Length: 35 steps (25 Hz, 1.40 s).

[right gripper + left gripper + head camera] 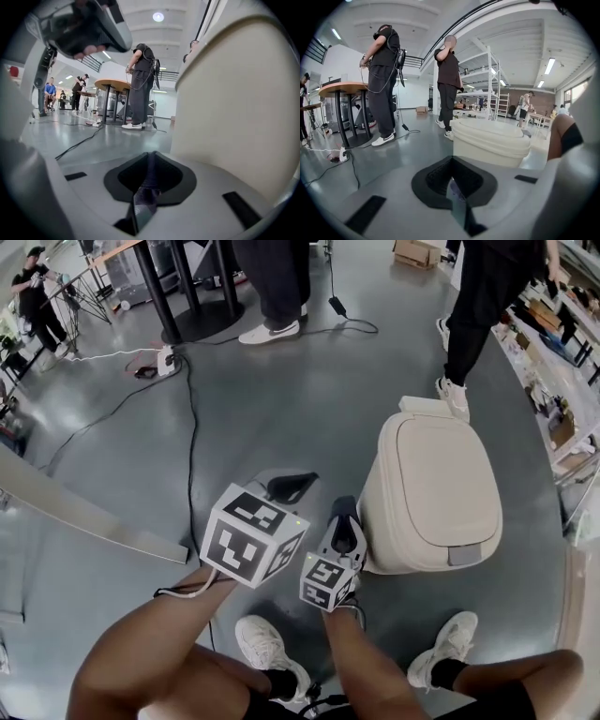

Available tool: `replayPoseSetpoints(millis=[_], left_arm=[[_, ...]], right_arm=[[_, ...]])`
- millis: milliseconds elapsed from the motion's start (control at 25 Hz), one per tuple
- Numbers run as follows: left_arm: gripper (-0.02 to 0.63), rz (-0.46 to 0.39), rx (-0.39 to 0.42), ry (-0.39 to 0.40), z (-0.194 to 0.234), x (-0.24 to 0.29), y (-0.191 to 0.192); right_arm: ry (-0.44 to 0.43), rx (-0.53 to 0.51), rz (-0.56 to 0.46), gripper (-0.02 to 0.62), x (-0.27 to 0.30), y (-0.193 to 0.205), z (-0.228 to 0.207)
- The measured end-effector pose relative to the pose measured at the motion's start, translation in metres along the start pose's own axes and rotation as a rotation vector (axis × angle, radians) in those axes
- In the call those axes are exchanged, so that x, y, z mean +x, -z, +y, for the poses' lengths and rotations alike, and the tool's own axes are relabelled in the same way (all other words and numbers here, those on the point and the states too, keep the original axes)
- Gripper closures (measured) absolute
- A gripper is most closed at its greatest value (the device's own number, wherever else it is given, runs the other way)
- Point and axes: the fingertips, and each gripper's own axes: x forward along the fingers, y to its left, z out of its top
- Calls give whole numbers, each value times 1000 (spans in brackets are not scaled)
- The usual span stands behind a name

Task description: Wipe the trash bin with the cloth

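Note:
A cream trash bin (431, 488) with its lid down stands on the grey floor, right of centre in the head view. My left gripper (291, 487) hovers left of the bin, jaws shut with nothing between them; in its own view the bin (490, 140) lies just ahead of the left gripper (452, 161). My right gripper (344, 521) is shut and sits close against the bin's left side. The bin wall (239, 117) fills the right of that view, beside the right gripper (151, 157). No cloth shows in any view.
A black cable (192, 446) runs across the floor from a power strip (167, 360). A pale board (84, 517) lies at the left. Two people stand behind the bin, near a table base (202, 320). Shelving (562, 409) lines the right edge. My shoes (267, 648) are below.

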Motion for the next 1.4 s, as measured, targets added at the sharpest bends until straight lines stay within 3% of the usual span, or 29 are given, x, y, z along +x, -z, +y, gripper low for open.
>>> replayPoseSetpoints(millis=[280, 520, 760, 1040, 1320, 1400], left_arm=[[609, -39, 5, -35, -4, -13, -25], [609, -112, -216, -92, 9, -34, -48], [609, -118, -184, -165, -6, -65, -49], [609, -163, -171, -232, -34, -100, -65], [609, -322, -403, -206, -92, -111, -97], [609, -363, -408, -204, -112, -117, -109]], right_arm=[[-129, -44, -167, 544, -65, -67, 13], [-323, -45, -172, 545, -120, -91, 33], [-489, -107, -212, 545, -175, -125, 32], [-556, -122, -251, 544, -231, -174, -14], [-578, -128, -242, 544, -271, -234, -98], [-552, -160, -248, 543, -280, -243, -124]])
